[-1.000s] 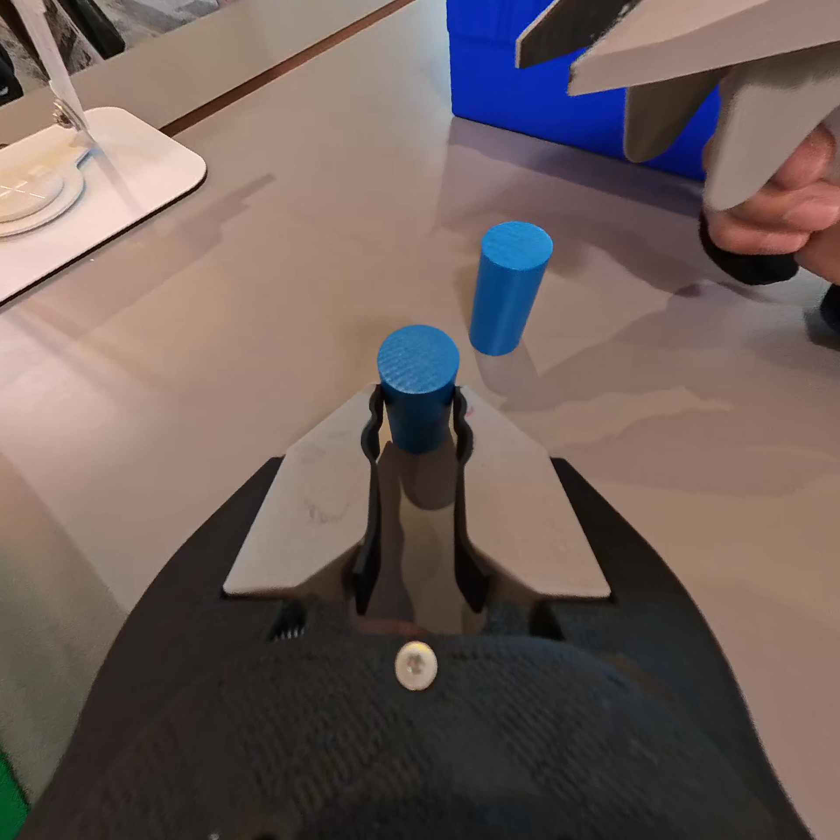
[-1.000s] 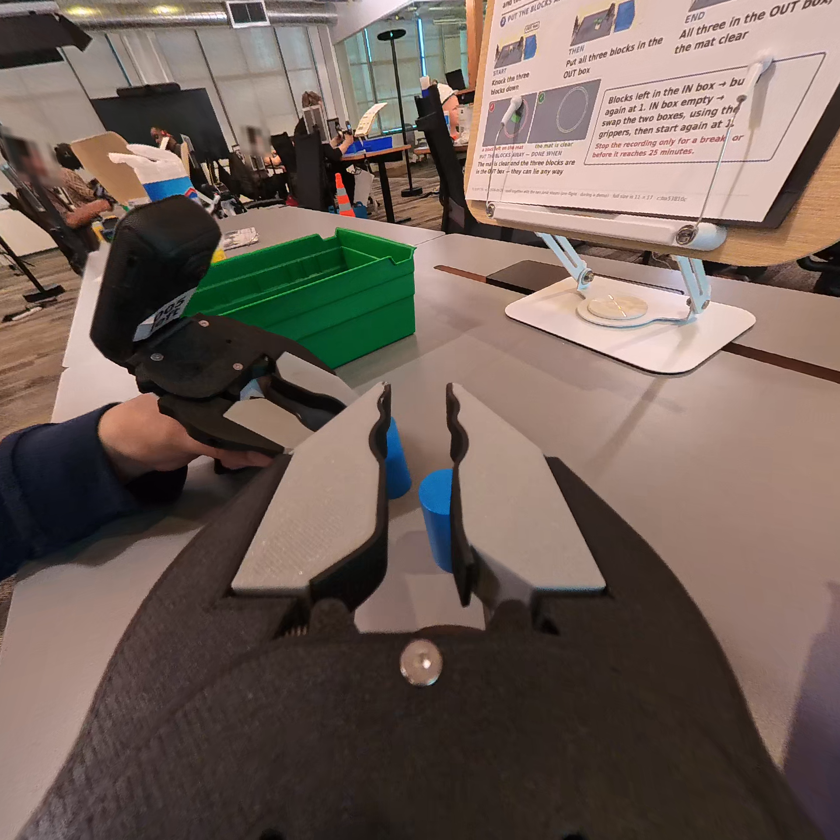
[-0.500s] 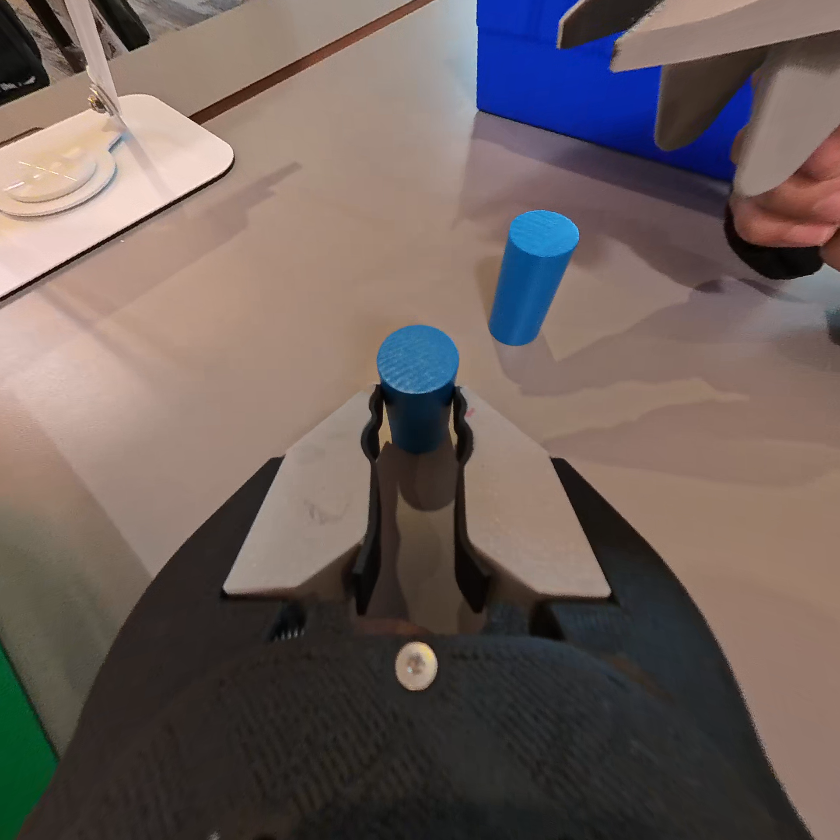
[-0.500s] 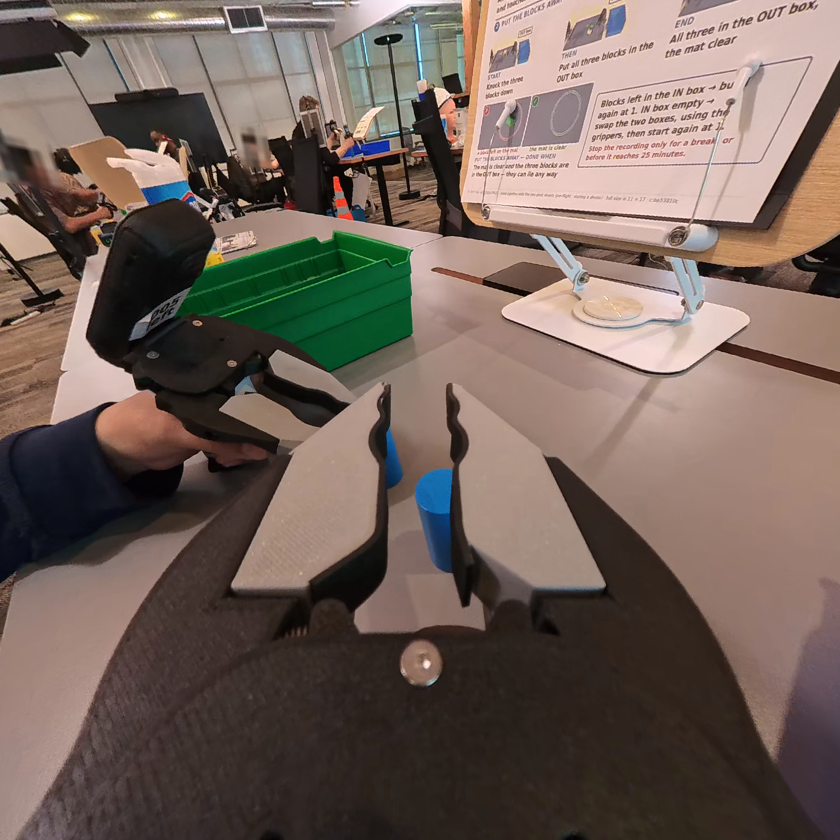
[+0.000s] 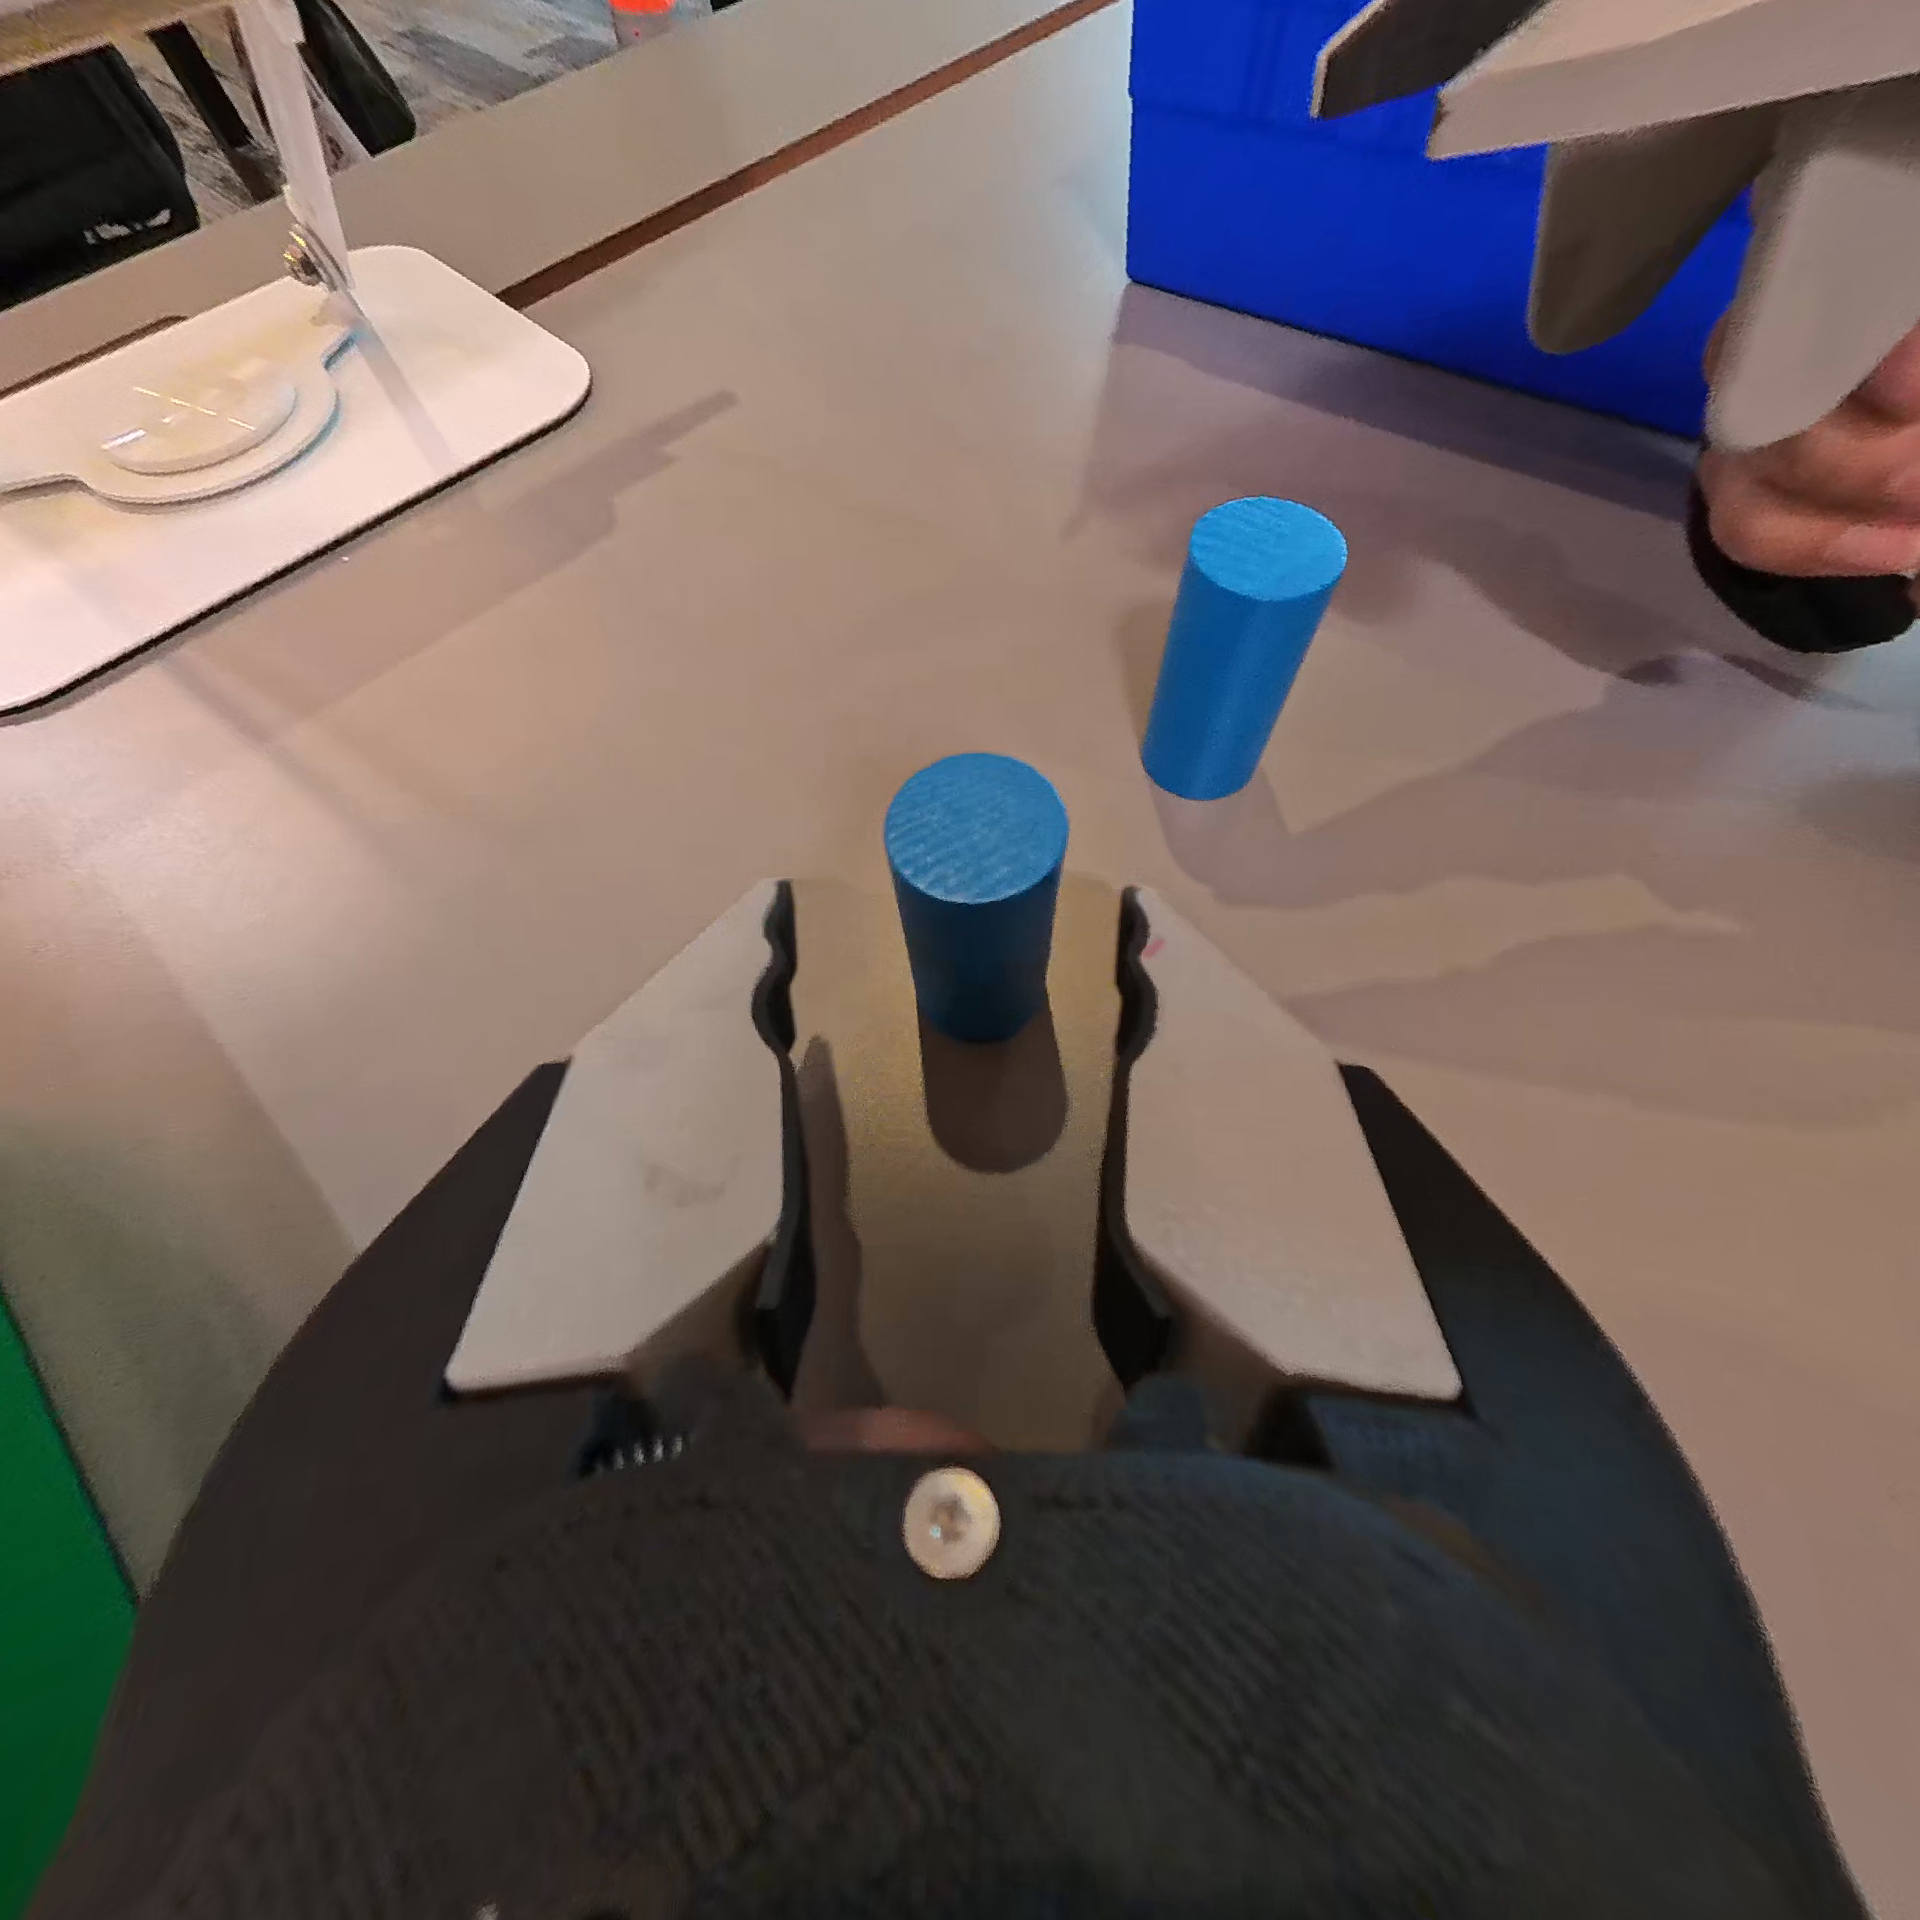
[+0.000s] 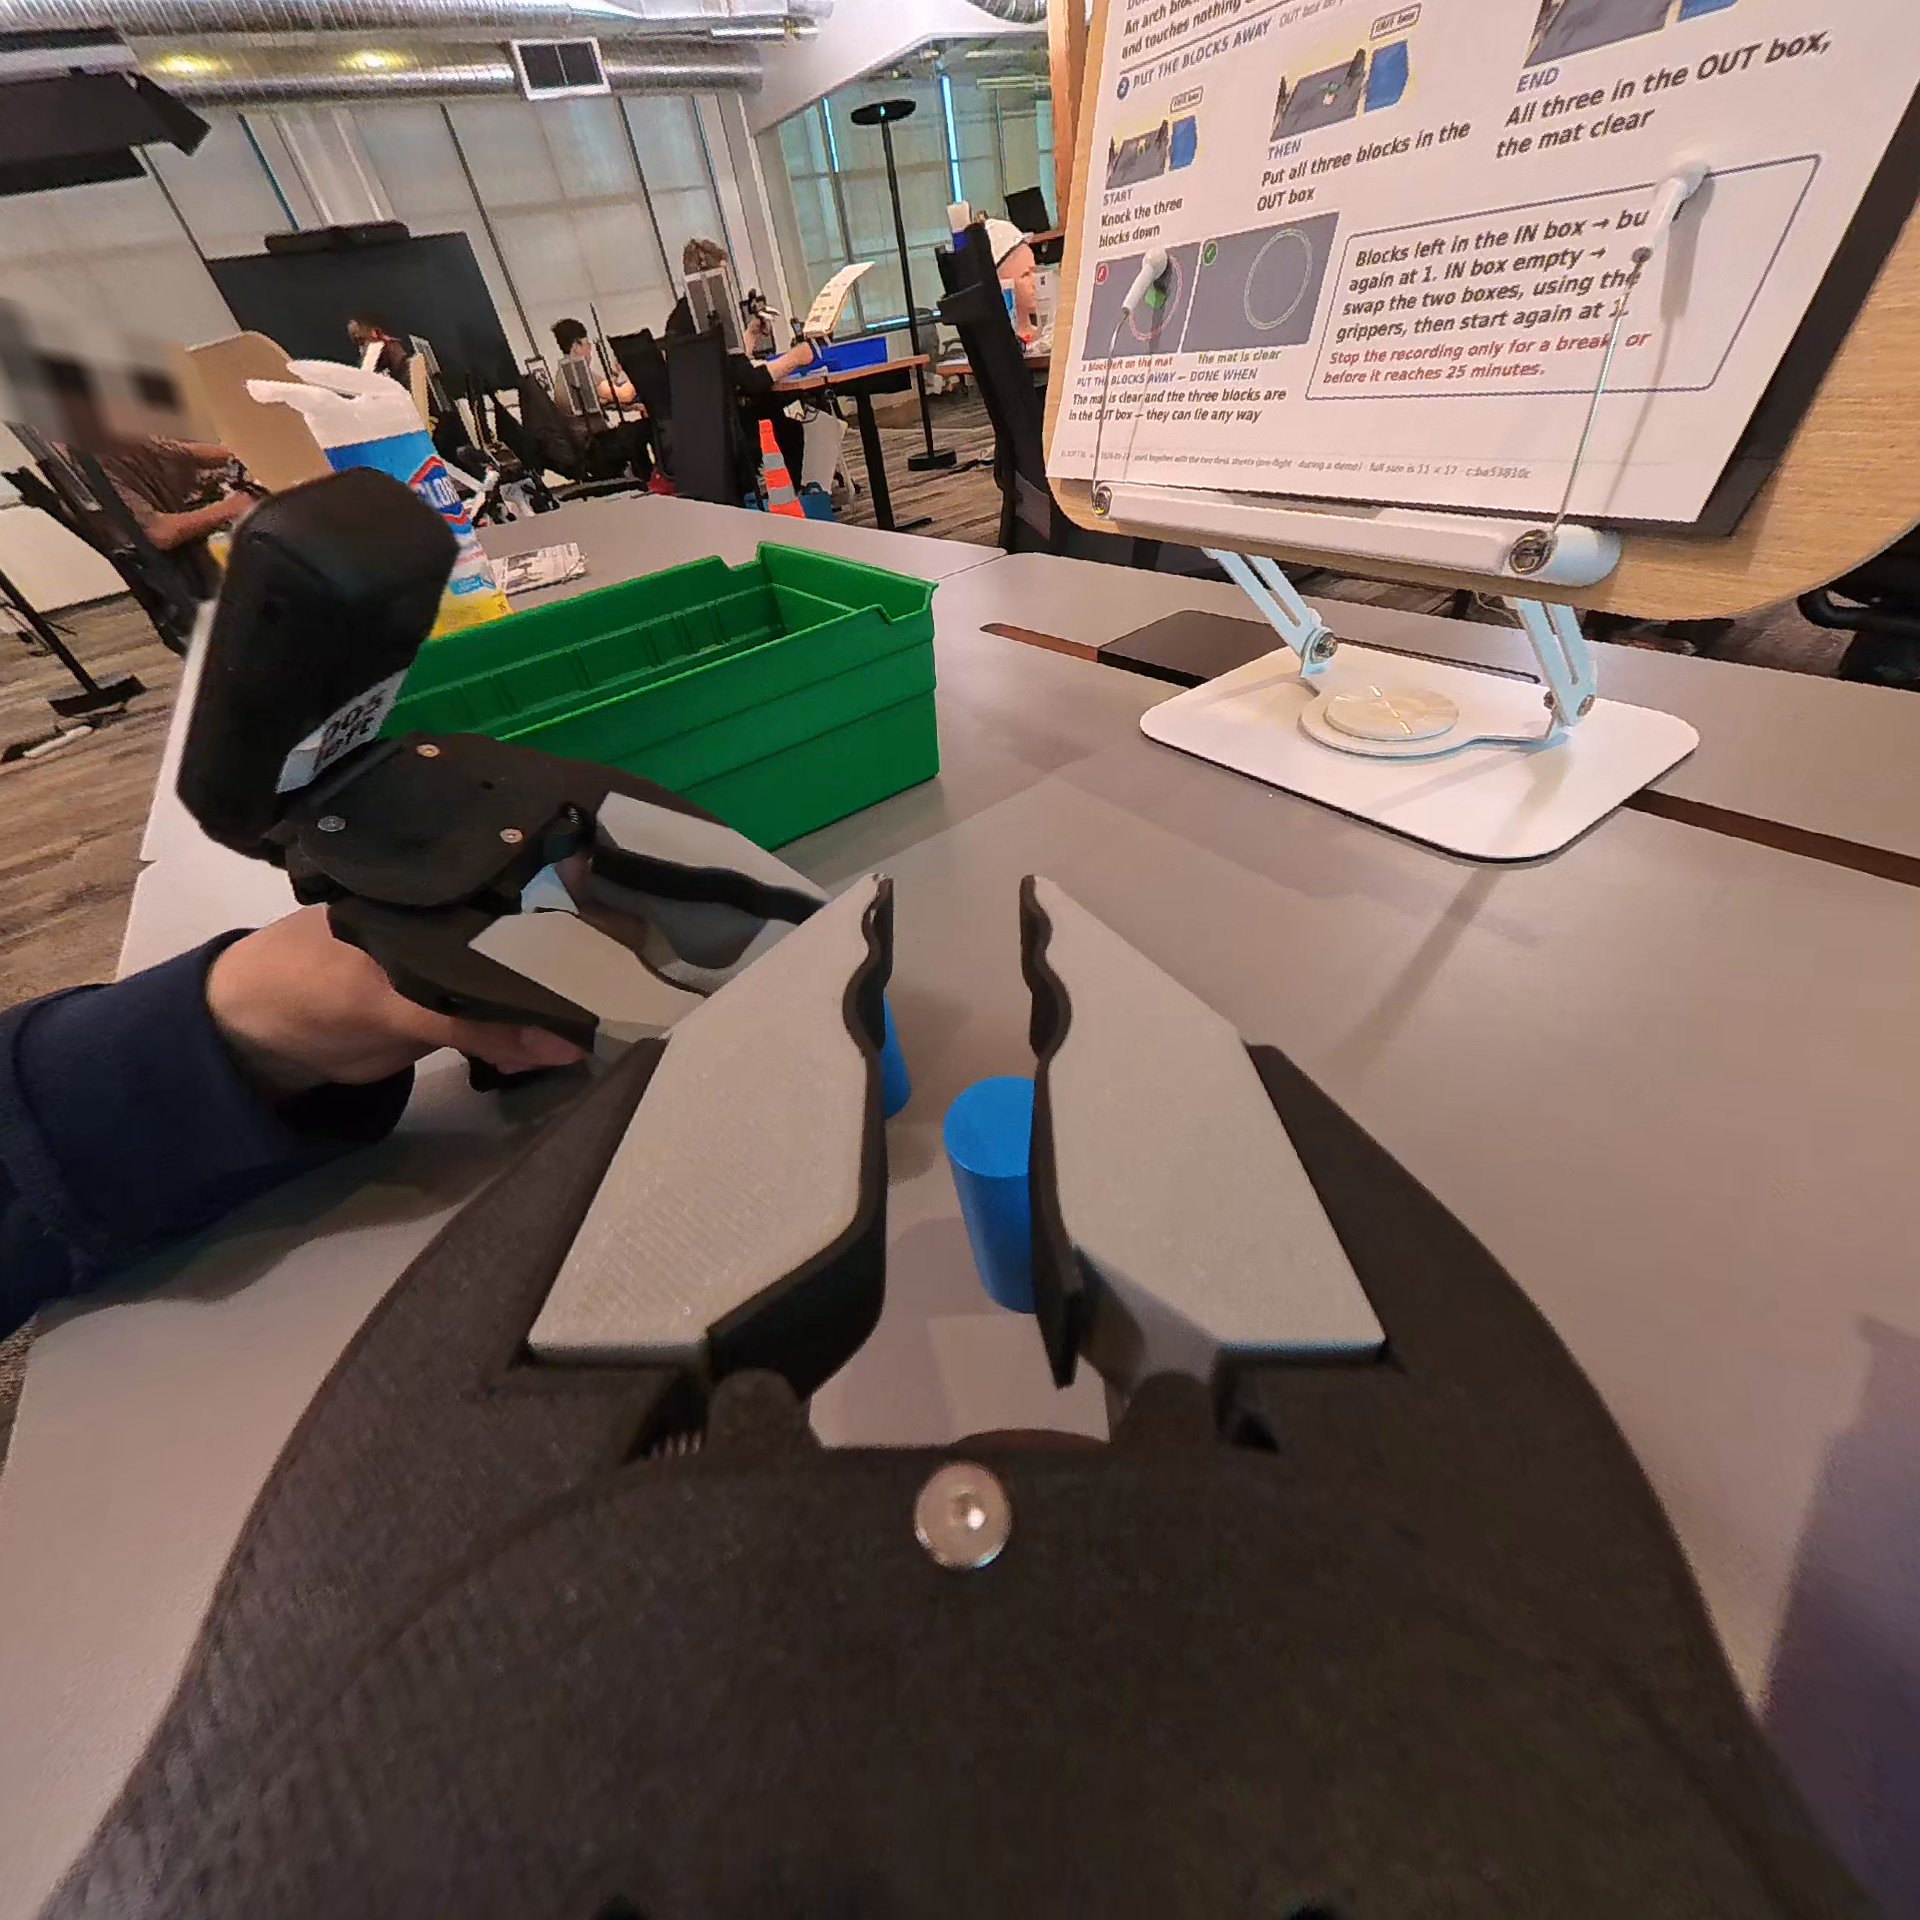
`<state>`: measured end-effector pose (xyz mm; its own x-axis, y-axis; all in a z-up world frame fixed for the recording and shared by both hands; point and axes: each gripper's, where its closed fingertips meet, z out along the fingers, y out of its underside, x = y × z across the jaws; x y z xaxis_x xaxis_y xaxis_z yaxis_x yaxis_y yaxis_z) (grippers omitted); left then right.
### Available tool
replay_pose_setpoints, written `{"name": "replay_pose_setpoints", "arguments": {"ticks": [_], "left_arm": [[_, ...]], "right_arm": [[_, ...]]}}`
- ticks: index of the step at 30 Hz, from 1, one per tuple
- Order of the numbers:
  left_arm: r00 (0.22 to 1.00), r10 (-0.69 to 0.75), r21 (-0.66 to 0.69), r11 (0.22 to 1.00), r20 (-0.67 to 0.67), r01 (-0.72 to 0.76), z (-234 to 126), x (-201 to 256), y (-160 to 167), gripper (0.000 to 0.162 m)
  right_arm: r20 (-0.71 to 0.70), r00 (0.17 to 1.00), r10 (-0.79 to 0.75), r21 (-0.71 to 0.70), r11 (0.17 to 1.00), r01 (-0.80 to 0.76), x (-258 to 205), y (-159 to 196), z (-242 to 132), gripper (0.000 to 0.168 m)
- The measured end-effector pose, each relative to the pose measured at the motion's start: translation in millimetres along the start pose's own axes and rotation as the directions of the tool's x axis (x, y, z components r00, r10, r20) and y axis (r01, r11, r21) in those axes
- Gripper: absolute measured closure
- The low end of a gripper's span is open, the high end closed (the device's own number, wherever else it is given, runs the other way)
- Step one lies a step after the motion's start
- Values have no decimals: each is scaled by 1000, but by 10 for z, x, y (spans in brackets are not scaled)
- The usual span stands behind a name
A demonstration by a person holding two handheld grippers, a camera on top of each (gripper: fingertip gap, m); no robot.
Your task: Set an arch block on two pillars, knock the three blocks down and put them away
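A wide grey table (image 6: 1455, 1039) fills both views, with an open office of desks, chairs and seated people behind it. On the table stands a white stand (image 6: 1423, 748) holding up a printed instruction sheet (image 6: 1455, 239); the same stand's base shows at the upper left of the left wrist view. A green bin (image 6: 727, 675) sits on the far side of the table in the right wrist view, and a blue bin (image 5: 1351, 166) stands at the top of the left wrist view.

Two blue cylinder pillars stand upright on the table, near each other but apart. The near pillar (image 5: 977, 894) stands between the tips of the left gripper (image 5: 956, 914), whose fingers are spread wide with a clear gap on each side of the pillar, touching neither. The far pillar (image 5: 1236, 644) stands free, beyond and to the right.

The right gripper (image 6: 956, 914) hangs above the table with its fingers parted by a narrow gap and nothing between them; the far pillar shows below, partly hidden by its right finger. No arch block is visible in either view
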<state>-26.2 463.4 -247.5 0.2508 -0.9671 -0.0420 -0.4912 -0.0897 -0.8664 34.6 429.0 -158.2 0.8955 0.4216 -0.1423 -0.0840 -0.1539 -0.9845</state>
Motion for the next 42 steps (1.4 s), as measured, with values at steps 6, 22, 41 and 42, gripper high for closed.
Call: {"name": "replay_pose_setpoints", "arguments": {"ticks": [6,22,41,42], "left_arm": [[998,-3,156,988,59,-6,-146,3,-273,89],[979,-41,588,805,198,-85,-2111,-222,-1368,97],[969,247,-558,806,12,-198,-955,-2155,959,107],[971,240,-538,817,-6,-206,-916,-2131,941,132]], "right_arm": [[-2,1000,-12,37,999,12,-4,-81,-48,147],[14,1000,7,65,998,-8,-25,-129,-68,146],[19,1000,-7,6,1000,7,-32,-1,13,145],[19,1000,-9,2,1000,9,-33,7,17,145]]}}
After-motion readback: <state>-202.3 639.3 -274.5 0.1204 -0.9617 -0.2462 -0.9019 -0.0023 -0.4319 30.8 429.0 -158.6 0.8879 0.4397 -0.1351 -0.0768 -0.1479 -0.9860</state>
